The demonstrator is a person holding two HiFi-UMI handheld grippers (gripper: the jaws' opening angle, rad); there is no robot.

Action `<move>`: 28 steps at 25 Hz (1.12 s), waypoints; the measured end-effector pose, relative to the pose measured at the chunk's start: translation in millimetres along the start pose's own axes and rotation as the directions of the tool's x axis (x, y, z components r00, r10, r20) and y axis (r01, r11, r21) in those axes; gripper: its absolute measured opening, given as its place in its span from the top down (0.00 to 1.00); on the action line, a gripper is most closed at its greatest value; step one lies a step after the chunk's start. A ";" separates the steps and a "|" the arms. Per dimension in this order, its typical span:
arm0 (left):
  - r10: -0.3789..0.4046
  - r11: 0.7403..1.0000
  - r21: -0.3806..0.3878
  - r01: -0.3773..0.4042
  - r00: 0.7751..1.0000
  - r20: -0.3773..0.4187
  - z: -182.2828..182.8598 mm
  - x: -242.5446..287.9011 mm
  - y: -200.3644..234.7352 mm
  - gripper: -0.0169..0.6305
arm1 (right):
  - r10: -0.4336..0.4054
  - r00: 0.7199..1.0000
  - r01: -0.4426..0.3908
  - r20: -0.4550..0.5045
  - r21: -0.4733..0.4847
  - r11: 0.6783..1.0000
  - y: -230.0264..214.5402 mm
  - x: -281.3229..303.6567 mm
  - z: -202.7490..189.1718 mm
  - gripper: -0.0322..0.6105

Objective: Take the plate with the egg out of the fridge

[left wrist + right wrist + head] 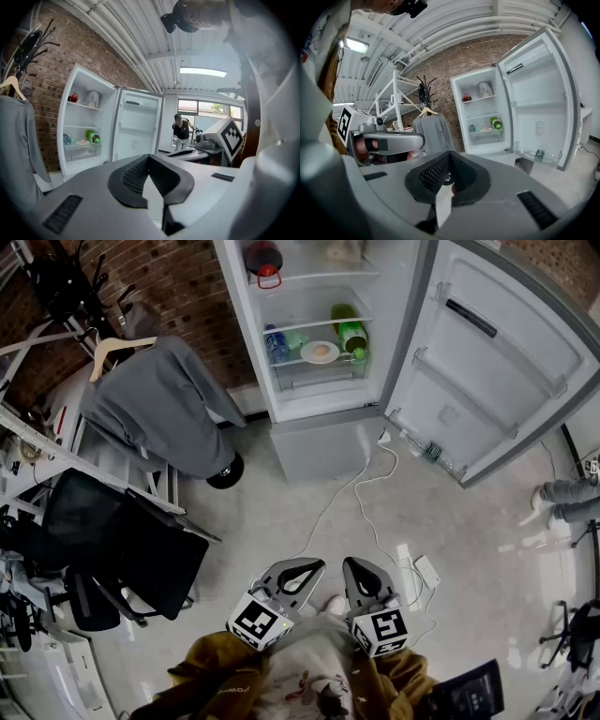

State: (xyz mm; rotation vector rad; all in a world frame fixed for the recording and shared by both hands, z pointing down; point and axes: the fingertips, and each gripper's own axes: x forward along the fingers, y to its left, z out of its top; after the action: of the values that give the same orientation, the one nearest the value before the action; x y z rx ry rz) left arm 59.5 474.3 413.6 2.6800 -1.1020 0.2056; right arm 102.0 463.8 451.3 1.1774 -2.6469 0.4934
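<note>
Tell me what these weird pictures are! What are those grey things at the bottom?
A person wears a camera on the head, looking down: that is the head view. It shows two hand-held grabbers, the left gripper and the right gripper. The other two pictures come from cameras riding on each grabber, looking along its jaws. Both are shut and hold nothing. Ahead stands the fridge, its door open. Inside sits the plate with the egg, next to a green bottle.

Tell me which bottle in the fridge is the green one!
The green bottle is the one on the right side of the plate. The other bottle, on the plate's left, looks clear and bluish instead.
</note>
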 end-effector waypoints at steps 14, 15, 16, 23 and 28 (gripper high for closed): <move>-0.003 1.000 -0.019 0.002 1.000 -0.031 -14.0 -26.2 1.4 0.96 | -0.011 1.000 0.011 -0.006 0.020 1.000 24.9 -0.1 -11.5 0.94; -0.006 1.000 -0.024 0.005 0.999 -0.032 -14.7 -26.9 1.6 0.96 | -0.011 1.000 0.011 -0.008 0.015 1.000 26.6 0.1 -12.1 0.94; -0.010 1.000 -0.030 0.009 0.999 -0.033 -16.3 -27.9 1.8 0.96 | -0.009 1.000 0.009 -0.010 0.012 1.000 28.5 0.6 -13.0 0.94; -0.004 0.999 -0.055 0.002 0.999 -0.033 -20.8 -41.3 17.2 0.96 | -0.005 1.000 0.006 -0.015 0.035 0.999 41.1 14.0 -9.8 0.94; -0.009 0.997 -0.083 0.006 1.000 -0.027 -23.6 -56.7 36.8 0.96 | -0.005 1.000 0.006 -0.017 0.027 1.000 55.7 31.7 -5.8 0.94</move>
State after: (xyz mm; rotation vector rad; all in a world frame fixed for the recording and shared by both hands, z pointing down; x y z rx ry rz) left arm -7.5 493.6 429.9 2.6004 -1.0684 0.1904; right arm 39.6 479.3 454.5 1.1827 -2.6298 0.5379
